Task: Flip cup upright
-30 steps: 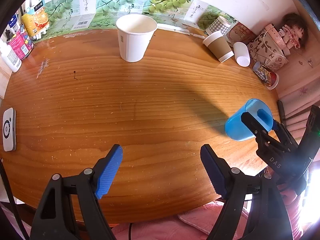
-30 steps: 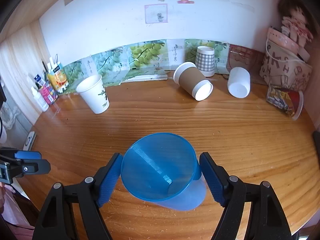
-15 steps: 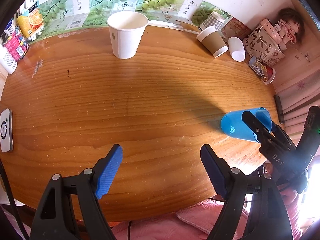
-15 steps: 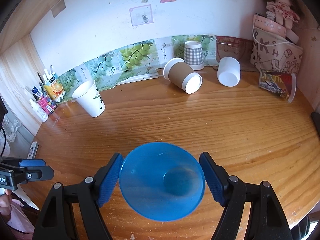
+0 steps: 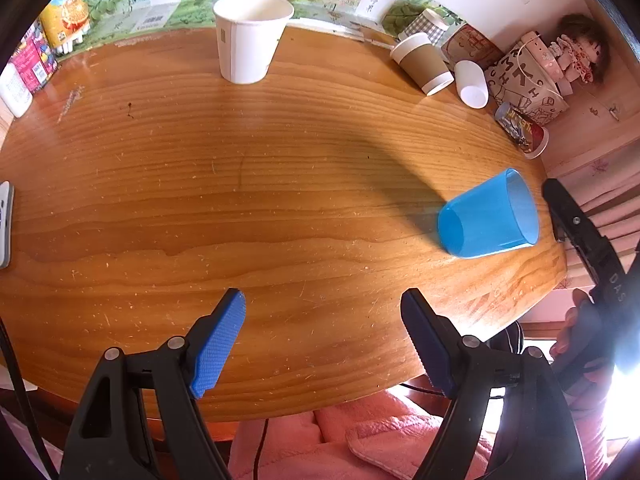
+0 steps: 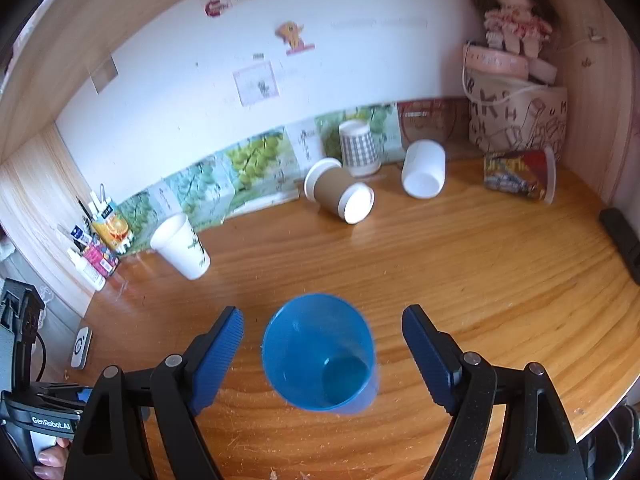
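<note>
A blue plastic cup [image 6: 320, 354] stands upright on the wooden table [image 6: 460, 264], mouth up, between the fingers of my right gripper [image 6: 322, 344]. The gripper is open, with a gap on each side of the cup. In the left wrist view the blue cup [image 5: 488, 216] sits at the table's right edge, beside one dark finger [image 5: 572, 220] of the right gripper. My left gripper [image 5: 322, 336] is open and empty over the table's near edge.
A white paper cup [image 5: 250, 36] stands upright at the back. A brown sleeved cup [image 6: 340, 192], a small white cup [image 6: 424, 168] and a printed cup [image 6: 520, 174] lie on their sides at the back right. A checked cup [image 6: 358, 148] stands mouth down. Bottles [image 6: 96, 252] crowd the back left.
The right gripper has opened and let go of the blue cup, which now stands on its base on the table. The right gripper has drawn back a little. The left gripper stays open.
</note>
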Tool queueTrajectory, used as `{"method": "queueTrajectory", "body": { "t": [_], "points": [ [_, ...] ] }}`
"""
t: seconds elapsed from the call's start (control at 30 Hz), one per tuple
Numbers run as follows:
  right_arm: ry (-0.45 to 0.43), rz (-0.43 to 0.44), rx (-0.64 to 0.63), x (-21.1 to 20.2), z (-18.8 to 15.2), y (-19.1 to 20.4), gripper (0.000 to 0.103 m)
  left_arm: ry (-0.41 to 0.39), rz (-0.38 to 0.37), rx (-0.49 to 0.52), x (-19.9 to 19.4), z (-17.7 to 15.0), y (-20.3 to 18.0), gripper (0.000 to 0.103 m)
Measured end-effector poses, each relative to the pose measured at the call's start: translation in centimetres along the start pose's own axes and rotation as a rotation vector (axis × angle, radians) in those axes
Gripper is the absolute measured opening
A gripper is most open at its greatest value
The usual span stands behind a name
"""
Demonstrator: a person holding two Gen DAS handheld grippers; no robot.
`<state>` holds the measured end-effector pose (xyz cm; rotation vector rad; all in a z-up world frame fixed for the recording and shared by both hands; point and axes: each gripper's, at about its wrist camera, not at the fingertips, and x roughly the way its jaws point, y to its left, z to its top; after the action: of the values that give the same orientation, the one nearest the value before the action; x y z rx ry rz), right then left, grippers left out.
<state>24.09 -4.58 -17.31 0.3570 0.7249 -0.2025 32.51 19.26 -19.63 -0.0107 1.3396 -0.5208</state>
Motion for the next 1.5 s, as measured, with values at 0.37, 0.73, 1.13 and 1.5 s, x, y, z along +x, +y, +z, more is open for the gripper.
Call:
{"method": "queueTrajectory", "body": {
  "t": [0.37, 0.73, 1.13, 1.5],
  "points": [
    [-0.128, 0.018, -0.125, -6.6, 1.2, 0.3, 0.089, -0.199, 0.136, -0.016, -5.9, -2.3, -4.0, 0.083],
    [-0.228, 0.019, -0.246, -16.5, -0.7, -0.7, 0.089, -0.494, 0.106, -0.104, -13.9, -7.5, -9.2, 0.09],
    [-0.293, 0.048, -0.251, -25.6, -1.9, -3.6, 0.089, -0.689, 0.257, -0.135, -18.7, -14.3, -13.7, 0.101],
    [-0.293, 0.125, -0.338, -28.6, -3.5, -2.9, 0.089, -0.777, 0.255, -0.032, -20.4, -17.7, -18.0, 0.101]
  ]
}}
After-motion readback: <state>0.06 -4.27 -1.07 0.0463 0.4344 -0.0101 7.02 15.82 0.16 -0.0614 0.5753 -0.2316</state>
